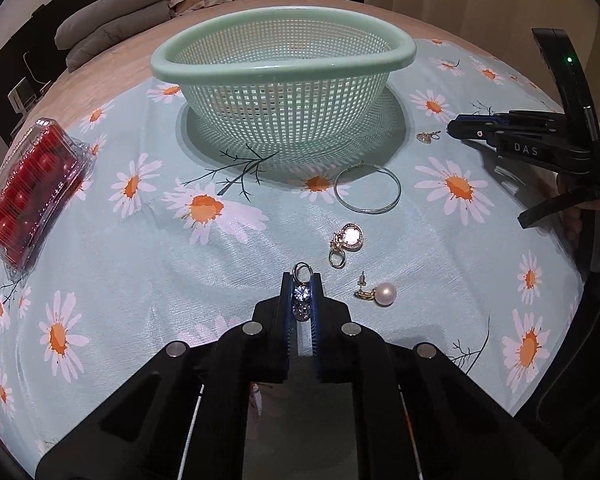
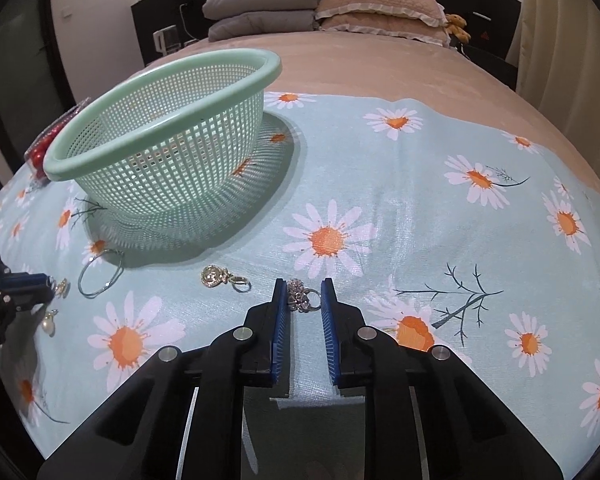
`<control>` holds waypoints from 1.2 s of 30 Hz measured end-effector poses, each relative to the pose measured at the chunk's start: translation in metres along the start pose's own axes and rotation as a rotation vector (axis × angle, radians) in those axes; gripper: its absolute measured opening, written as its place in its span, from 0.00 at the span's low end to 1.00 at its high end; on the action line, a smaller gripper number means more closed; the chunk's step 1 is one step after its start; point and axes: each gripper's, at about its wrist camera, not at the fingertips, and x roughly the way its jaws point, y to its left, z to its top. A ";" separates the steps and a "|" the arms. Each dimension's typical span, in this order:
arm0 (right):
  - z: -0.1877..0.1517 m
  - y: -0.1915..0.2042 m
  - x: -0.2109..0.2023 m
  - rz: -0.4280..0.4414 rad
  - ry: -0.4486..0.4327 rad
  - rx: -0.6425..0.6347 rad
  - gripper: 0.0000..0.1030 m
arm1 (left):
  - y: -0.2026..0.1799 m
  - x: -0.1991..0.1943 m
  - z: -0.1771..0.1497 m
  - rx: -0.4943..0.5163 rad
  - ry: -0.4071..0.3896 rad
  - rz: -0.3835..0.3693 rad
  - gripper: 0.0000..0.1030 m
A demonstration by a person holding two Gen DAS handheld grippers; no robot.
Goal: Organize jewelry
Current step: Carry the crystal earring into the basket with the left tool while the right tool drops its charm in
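My left gripper [image 1: 302,280] is shut on a crystal earring [image 1: 302,292] with a small hoop, low over the daisy cloth. A pearl earring [image 1: 385,294], a round gold earring [image 1: 348,240], a large thin hoop [image 1: 367,188] and a small charm earring [image 1: 427,137] lie ahead. The green mesh basket [image 1: 284,65] stands beyond them. My right gripper [image 2: 303,285] is open, its jaws on either side of a silver flower earring [image 2: 298,294] on the cloth. The right gripper shows in the left wrist view [image 1: 456,128]; the basket shows in the right wrist view [image 2: 172,120].
A clear box of red balls [image 1: 32,192] lies at the cloth's left edge. The daisy cloth [image 2: 420,220] covers a bed with folded grey blankets [image 2: 260,8] and pillows [image 2: 380,8] at the far end. A gold earring [image 2: 216,277] and the thin hoop [image 2: 100,276] lie left of my right gripper.
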 end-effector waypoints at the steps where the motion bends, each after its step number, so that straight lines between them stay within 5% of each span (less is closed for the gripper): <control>1: 0.000 -0.001 -0.002 0.008 0.002 0.006 0.15 | 0.002 0.000 0.000 -0.015 0.006 -0.015 0.08; 17: 0.008 -0.011 -0.044 0.034 -0.040 0.001 0.10 | 0.023 -0.025 0.008 -0.038 0.033 -0.021 0.08; 28: 0.063 0.021 -0.074 0.062 -0.125 -0.108 0.10 | 0.039 -0.053 0.066 -0.013 -0.039 0.031 0.08; 36: 0.098 0.045 -0.072 0.095 -0.137 -0.168 0.10 | 0.035 -0.064 0.106 0.007 -0.089 -0.009 0.08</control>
